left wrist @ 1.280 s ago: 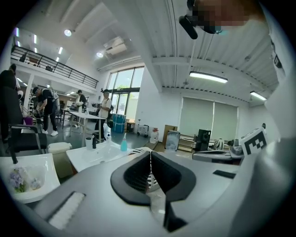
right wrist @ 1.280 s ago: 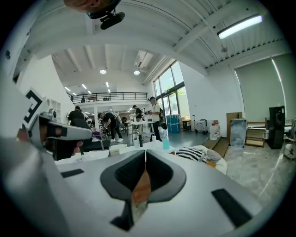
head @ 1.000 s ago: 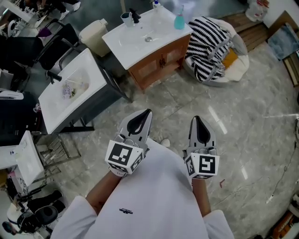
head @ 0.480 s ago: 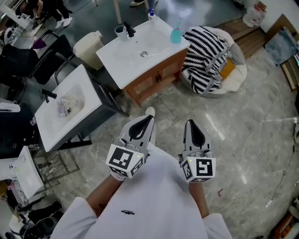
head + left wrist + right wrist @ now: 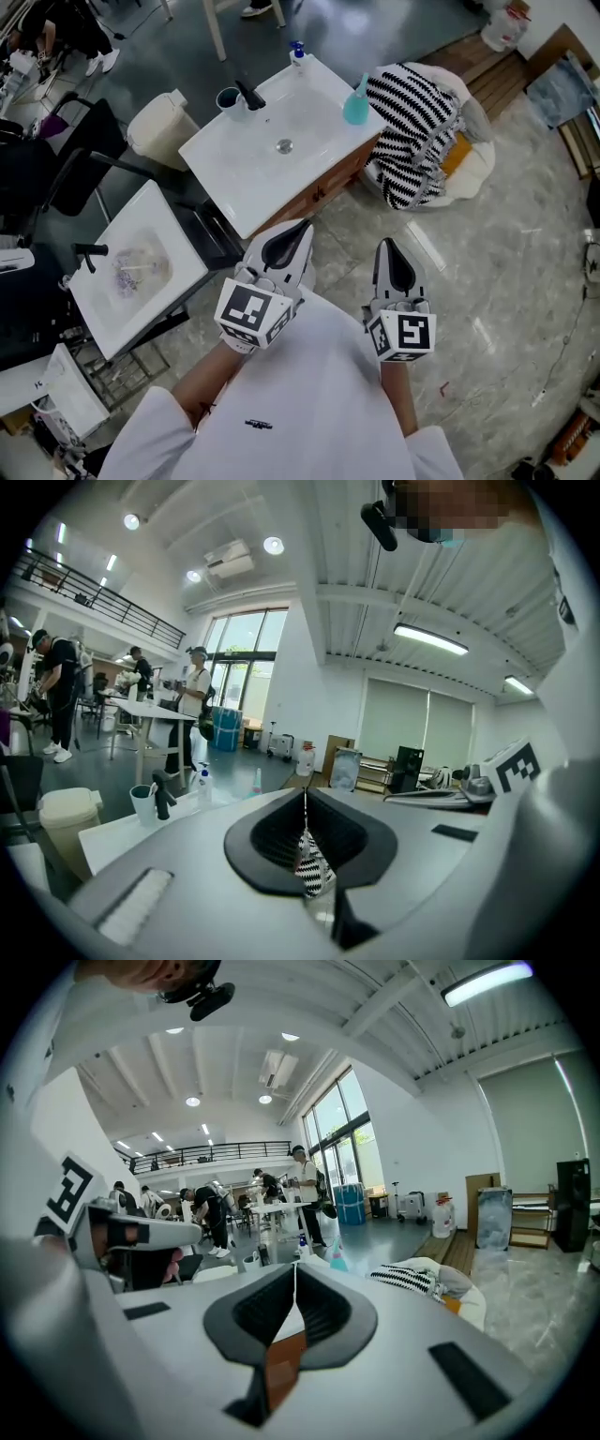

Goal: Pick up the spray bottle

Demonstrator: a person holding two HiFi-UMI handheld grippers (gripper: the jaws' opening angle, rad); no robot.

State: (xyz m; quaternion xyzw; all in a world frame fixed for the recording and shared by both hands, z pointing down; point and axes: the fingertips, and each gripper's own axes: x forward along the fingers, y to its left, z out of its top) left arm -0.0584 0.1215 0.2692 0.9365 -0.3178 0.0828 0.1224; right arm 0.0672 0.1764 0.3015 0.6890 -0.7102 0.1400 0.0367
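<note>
1. The person wears a loose white shirt [image 5: 309,394]. Its wide sleeves [image 5: 141,439] end short of the forearms.
2. A small black mark [image 5: 258,425] sits on the front of the shirt.
3. Beyond the shirt, the left gripper [image 5: 303,225] is a pale grey shell that tapers to a point. It has a black teardrop-shaped hollow lined with ribbed pads.
4. The right gripper [image 5: 388,242], also beyond the shirt, has the same grey shell and black hollow.
5. Nearest the shirt, each gripper carries a white cube printed with black square markers: the left cube [image 5: 250,314] and the right cube [image 5: 403,335].
</note>
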